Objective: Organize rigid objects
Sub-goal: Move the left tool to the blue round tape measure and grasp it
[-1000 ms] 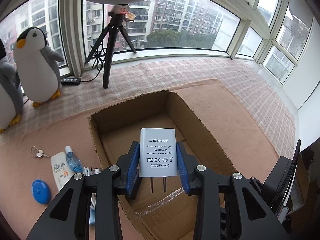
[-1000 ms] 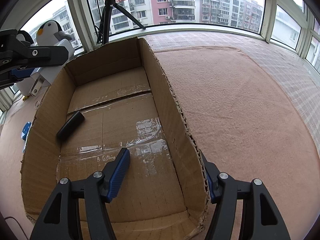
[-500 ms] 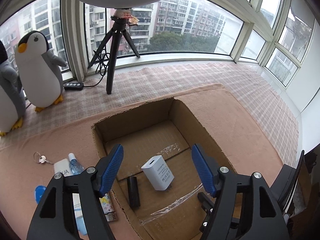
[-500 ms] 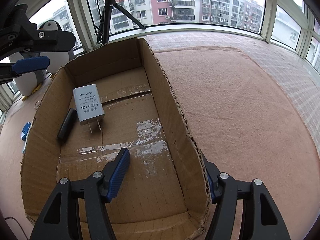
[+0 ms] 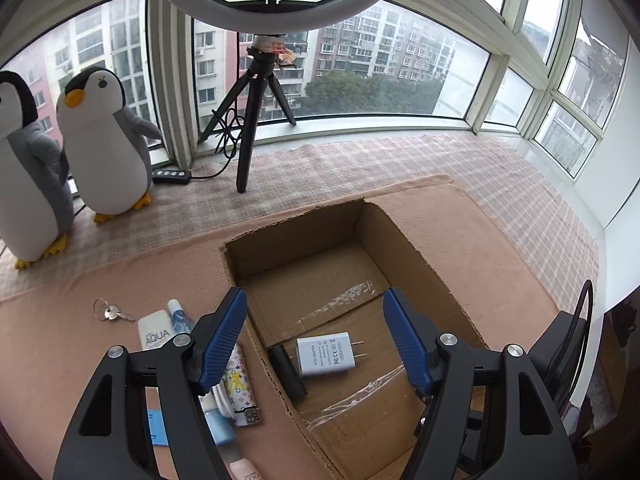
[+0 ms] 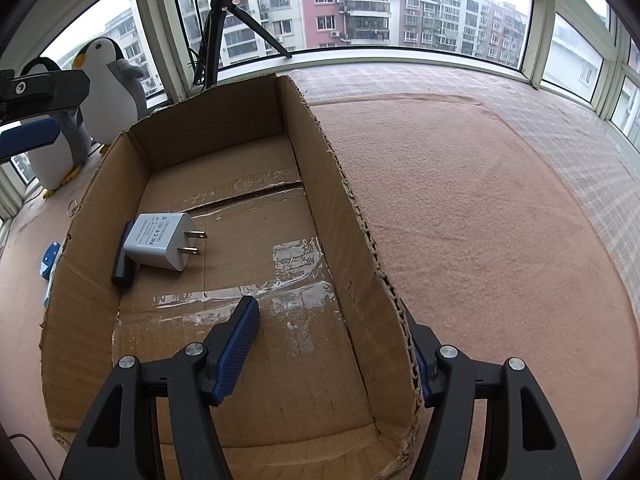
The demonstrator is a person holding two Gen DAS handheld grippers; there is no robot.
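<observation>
The white adapter (image 5: pixel 325 354) is lying flat in the cardboard box (image 5: pixel 416 248), touching a black stick (image 5: pixel 286 376) near the left wall. The left claw (image 5: pixel 314 344) is spread wide, empty; the right claw (image 6: pixel 332 354) is straddling the box's right wall, whether clamped can't be told. Next pick probably needed: the lighter (image 5: pixel 240 390) left of the box.

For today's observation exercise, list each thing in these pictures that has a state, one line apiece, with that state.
Open-topped brown cardboard box: upright, two items inside.
White AC/DC plug adapter: lying flat in the box, prongs sideways.
Black cylindrical stick: lying flat, touching the adapter.
Left gripper: jaws open, empty.
Right gripper: jaws open, straddling the box wall.
</observation>
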